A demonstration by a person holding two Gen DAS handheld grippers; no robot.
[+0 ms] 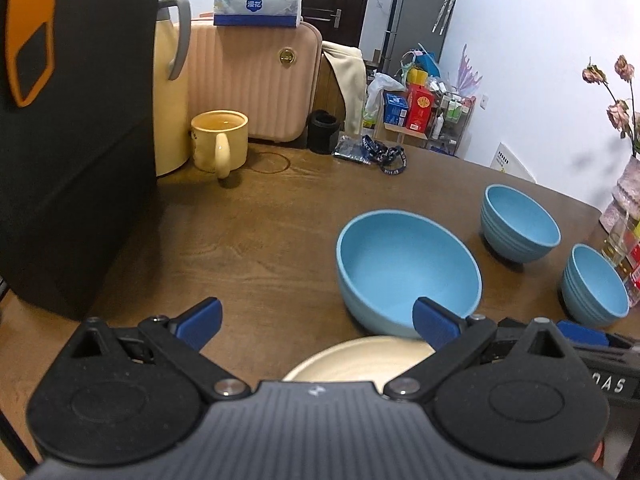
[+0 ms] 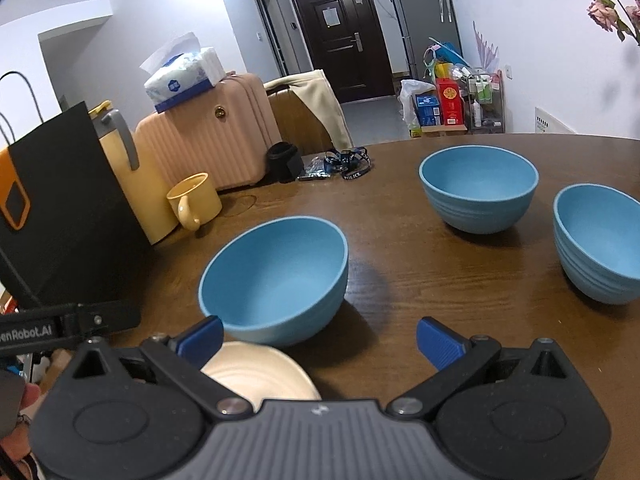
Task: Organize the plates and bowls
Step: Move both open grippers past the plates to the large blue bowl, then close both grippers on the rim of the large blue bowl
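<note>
Both claws, left claw (image 1: 318, 322) and right claw (image 2: 320, 340), are wide open and hold nothing. A cream plate (image 1: 360, 358) lies just in front of the big blue bowl (image 1: 404, 264). Two small blue bowls (image 2: 478, 188) sit behind that bowl on the worktop (image 1: 248, 240).

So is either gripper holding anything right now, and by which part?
Nothing is held: left gripper and right gripper are both open and empty.

Home dining area, wooden table (image 2: 400, 280), fridge (image 2: 424, 12), front door (image 2: 340, 36)

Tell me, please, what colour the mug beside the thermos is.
The mug is pale yellow, clearest in the left wrist view.
</note>
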